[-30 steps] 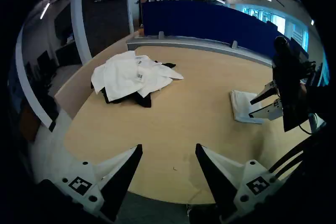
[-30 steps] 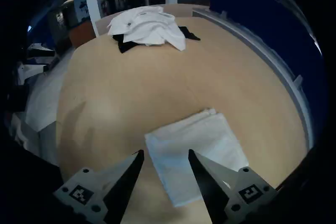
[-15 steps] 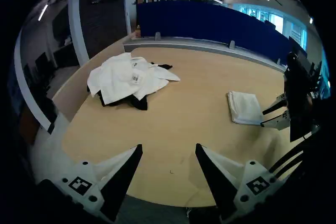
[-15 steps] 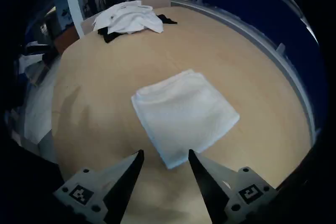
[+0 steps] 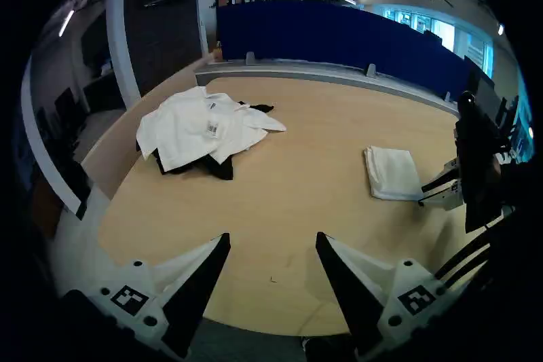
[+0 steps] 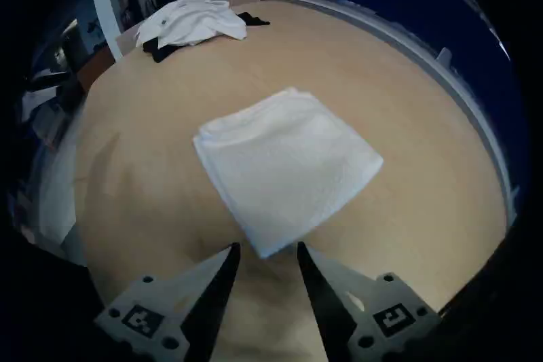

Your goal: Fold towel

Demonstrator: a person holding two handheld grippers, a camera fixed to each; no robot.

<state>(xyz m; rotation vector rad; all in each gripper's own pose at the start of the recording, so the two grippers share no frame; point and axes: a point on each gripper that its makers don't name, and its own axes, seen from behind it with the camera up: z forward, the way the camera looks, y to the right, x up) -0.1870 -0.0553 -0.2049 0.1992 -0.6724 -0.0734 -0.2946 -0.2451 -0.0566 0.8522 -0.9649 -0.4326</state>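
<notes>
A white towel, folded into a flat rectangle, lies on the round wooden table. My right gripper hovers at the towel's near corner, which sits just ahead of its fingertips; the jaws stand apart with nothing pressed between them. In the left gripper view the same towel lies at the right, with the right gripper and the dark-sleeved arm holding it beside it. My left gripper is open above bare tabletop near the front edge, far from the towel.
A loose pile of white cloths over something black lies at the table's far left side, seen also as the pile at the back. A blue partition runs behind the table's grey raised rim.
My right gripper has drawn back off the folded towel toward its near corner, and its jaws have narrowed a little. The left gripper has barely moved.
</notes>
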